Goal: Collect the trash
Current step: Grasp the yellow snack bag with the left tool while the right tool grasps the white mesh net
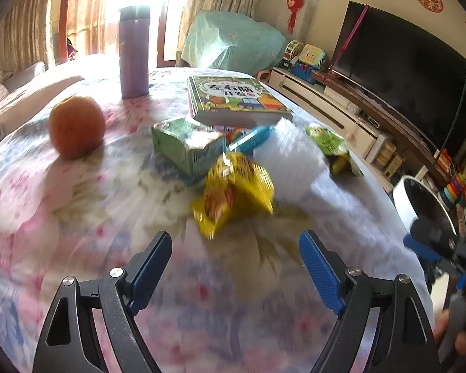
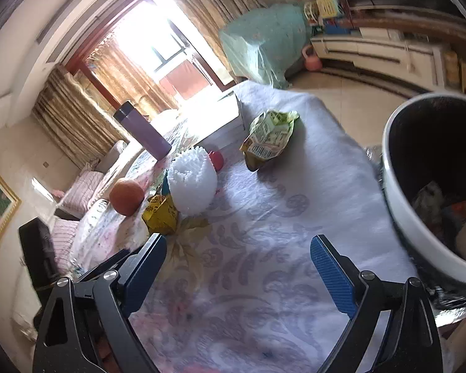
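Floral-clothed table (image 1: 77, 217) | yellow wrapper (image 1: 233, 192) dead ahead of my left gripper (image 1: 235, 264), fingers apart, empty | right gripper (image 2: 238, 275) likewise apart, farther off, beside bin (image 2: 397, 217)

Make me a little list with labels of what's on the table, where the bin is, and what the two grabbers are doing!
table: flowery cloth
trash: yellow wrapper, green wrapper
other things: orange, bottle, book, white foam net
bin: white, beside the table edge, trash already inside
left gripper: open, empty, pointing at the yellow wrapper
right gripper: open, empty, over the cloth
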Available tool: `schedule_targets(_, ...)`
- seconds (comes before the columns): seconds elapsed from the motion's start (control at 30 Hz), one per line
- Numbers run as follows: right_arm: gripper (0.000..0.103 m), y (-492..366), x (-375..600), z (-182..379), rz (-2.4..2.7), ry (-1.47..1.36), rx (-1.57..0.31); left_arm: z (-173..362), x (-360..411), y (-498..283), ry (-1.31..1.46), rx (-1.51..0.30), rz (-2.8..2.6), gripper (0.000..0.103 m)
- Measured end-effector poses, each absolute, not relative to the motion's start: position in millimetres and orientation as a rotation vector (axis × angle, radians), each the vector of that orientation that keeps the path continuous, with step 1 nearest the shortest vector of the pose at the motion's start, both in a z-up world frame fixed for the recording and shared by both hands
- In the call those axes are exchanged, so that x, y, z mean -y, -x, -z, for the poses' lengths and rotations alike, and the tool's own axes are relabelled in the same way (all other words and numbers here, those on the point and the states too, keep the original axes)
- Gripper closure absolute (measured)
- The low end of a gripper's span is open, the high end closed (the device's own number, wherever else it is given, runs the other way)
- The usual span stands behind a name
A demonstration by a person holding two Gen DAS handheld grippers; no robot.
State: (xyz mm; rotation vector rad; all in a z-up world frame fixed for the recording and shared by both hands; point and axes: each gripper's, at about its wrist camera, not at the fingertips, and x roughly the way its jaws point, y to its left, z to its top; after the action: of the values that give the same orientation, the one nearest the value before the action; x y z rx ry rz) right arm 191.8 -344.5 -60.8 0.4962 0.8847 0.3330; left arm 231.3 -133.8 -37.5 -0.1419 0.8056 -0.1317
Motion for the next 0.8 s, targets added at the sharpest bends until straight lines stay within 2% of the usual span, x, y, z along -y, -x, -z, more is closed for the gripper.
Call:
schedule_targets(0.07, 0.008, -196, 344, 64, -0.329, -0.519, -0.891, 43, 130, -249, 0.142, -0.804, 0.130, 0.022)
schedule_targets(0.13, 0.008, -199, 344, 66, -0.323, -0.548, -0.896, 50, 126, -264, 0.154, -0.807, 0.150, 0.032)
schedule_targets(0.17, 0.008, -200, 344, 67, -0.324, -0.559, -0.896, 52, 124, -272, 0.160, -0.816, 0.165, 0.042)
schedule_targets(0.2, 0.008, -202, 342, 67, -0.330, -0.569, -0.897, 55, 123, -277, 0.162, -0.822, 0.176, 0.057)
schedule_targets(0.27, 0.008, -206, 336, 66, -0.335, -0.563, -0.906, 60, 118, -285, 0.174, -0.838, 0.211, 0.073)
schedule_targets(0.57, 0.011, -237, 271, 66, -0.387, -0.394, -0.915, 62, 68, -261, 0.284, -0.849, 0.285, 0.077)
schedule_targets(0.8, 0.025, -261, 237, 74, -0.330, -0.231, -0.885, 67, 53, -251, 0.259, -0.863, 0.303, 0.077)
